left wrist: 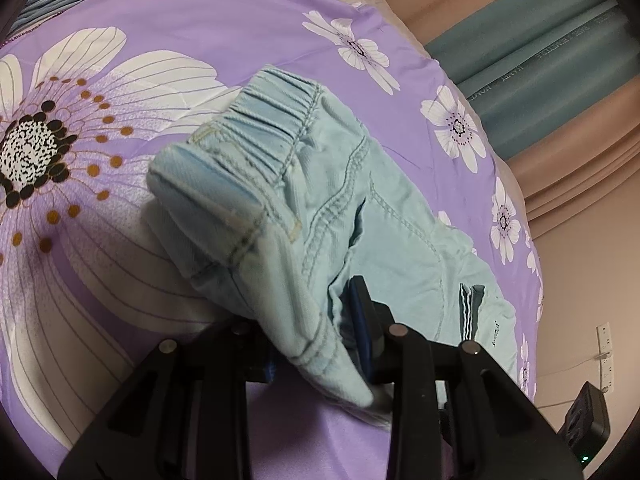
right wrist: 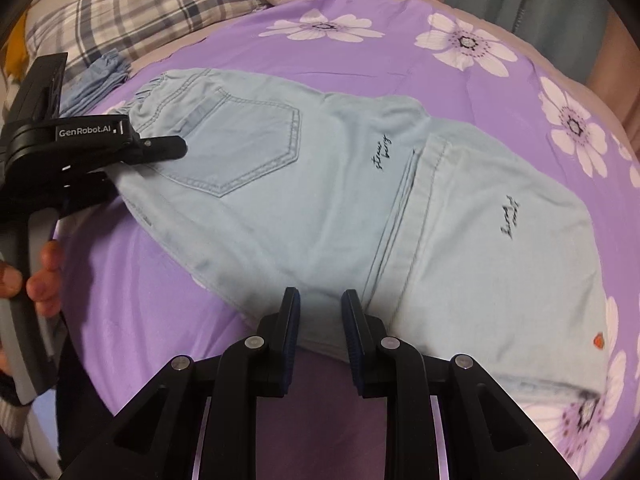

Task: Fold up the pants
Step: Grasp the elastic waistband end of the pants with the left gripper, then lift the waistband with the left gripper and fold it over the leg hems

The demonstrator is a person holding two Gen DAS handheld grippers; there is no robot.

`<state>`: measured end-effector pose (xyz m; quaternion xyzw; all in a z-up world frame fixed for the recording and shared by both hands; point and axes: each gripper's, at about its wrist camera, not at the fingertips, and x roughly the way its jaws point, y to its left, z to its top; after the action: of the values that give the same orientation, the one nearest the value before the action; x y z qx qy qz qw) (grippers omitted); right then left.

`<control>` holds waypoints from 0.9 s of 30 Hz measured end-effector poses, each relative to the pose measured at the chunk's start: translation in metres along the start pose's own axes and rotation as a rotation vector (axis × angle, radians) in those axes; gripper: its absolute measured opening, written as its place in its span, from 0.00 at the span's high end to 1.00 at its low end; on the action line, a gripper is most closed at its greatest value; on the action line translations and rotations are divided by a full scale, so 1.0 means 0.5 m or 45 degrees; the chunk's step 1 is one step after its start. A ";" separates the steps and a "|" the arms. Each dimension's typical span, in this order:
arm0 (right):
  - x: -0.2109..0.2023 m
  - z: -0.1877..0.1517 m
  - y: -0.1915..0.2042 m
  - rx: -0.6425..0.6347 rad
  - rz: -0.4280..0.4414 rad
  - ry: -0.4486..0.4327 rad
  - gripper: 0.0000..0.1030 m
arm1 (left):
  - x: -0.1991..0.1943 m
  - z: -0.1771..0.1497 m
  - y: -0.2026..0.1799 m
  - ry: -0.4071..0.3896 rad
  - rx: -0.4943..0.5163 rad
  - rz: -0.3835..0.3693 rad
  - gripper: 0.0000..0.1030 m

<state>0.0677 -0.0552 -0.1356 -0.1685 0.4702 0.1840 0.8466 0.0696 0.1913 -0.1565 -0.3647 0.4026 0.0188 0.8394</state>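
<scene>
I'm holding the pants [right wrist: 320, 184] waist in the left tongs [left wrist: 320, 344]; right tongs [right wrist: 320, 312] narrow, gripping nothing, over the near fold edge. They're risking pinching one layer only, so the fold is skewing.

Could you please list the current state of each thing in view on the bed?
Light blue denim pants: lying on the bed, legs folded over, back pocket up.
Left gripper: shut on the pants' waist end, lifting it.
Right gripper: jaws apart, at the pants' near edge, gripping nothing.
Purple floral bedspread: spread flat under the pants.
Blue garment near the plaid pillow: folded, set aside.
</scene>
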 end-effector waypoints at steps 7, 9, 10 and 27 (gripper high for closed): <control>-0.005 0.002 -0.010 0.069 0.026 -0.021 0.76 | -0.037 0.013 -0.032 0.010 0.057 0.045 0.72; -0.027 0.005 -0.026 0.117 0.112 -0.044 0.76 | -0.060 0.013 -0.050 -0.031 0.109 0.041 0.72; -0.042 0.007 -0.038 0.144 0.161 -0.072 0.76 | -0.066 0.013 -0.056 -0.043 0.118 0.036 0.73; -0.001 -0.009 -0.105 0.270 0.180 -0.091 0.73 | -0.129 -0.001 -0.224 -0.214 0.436 0.028 0.73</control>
<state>0.0889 -0.1032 -0.1315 -0.0377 0.4673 0.1983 0.8607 0.0625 0.1258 -0.0454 -0.2091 0.3323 -0.0104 0.9196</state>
